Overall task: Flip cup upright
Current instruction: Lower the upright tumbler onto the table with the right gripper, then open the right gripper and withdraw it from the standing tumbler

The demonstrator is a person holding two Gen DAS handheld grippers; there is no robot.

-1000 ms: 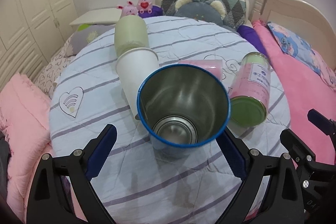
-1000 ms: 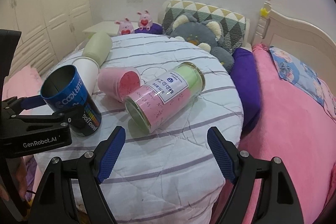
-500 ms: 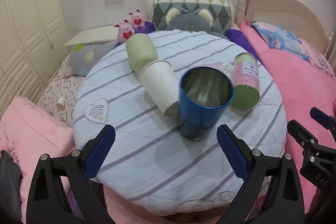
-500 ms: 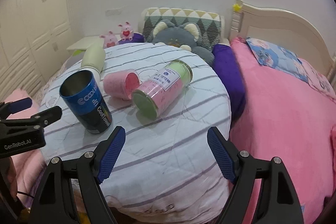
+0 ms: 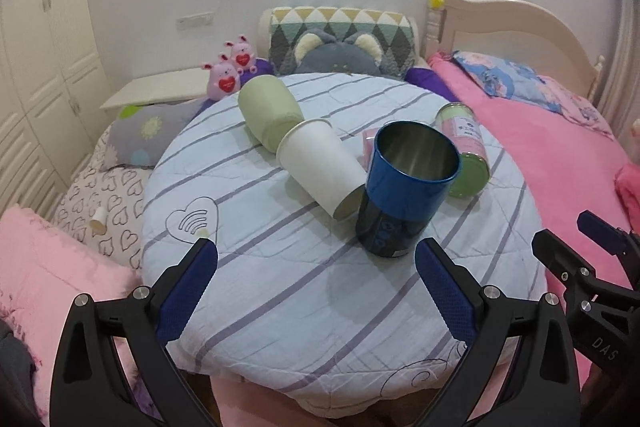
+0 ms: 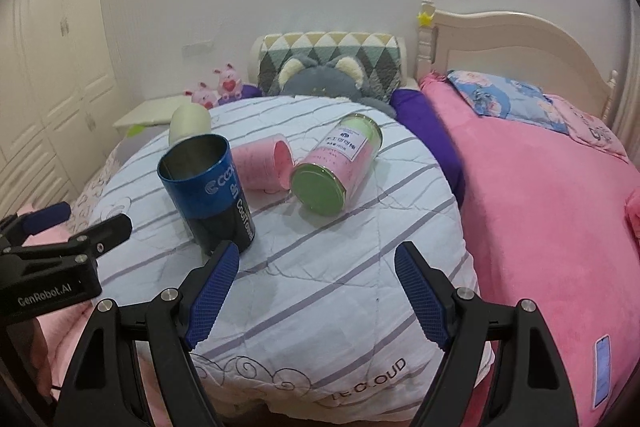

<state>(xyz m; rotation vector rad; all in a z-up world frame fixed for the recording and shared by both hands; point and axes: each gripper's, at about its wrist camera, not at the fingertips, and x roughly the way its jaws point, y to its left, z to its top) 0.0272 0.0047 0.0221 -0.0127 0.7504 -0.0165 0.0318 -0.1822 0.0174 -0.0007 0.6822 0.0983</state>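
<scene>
A blue metal cup (image 5: pixel 404 187) stands upright, mouth up, on the round table (image 5: pixel 260 287); it also shows in the right wrist view (image 6: pixel 208 191). A white paper cup (image 5: pixel 320 167), a pale green cup (image 5: pixel 270 113), a pink cup (image 6: pixel 262 167) and a pink-and-green can (image 6: pixel 336 167) lie on their sides behind it. My left gripper (image 5: pixel 316 291) is open and empty, held back over the table's near edge. My right gripper (image 6: pixel 316 295) is open and empty, near the front edge.
The table has a striped light-blue quilted cover (image 6: pixel 320 267). A pink bed (image 6: pixel 552 195) lies to the right, a white wardrobe (image 5: pixel 36 75) to the left. Plush toys (image 5: pixel 234 67) and a cushion (image 5: pixel 340 39) sit behind the table.
Both grippers have pulled back and away from the table. The blue cup, between the left gripper's fingers a second ago, now stands free on the table.
</scene>
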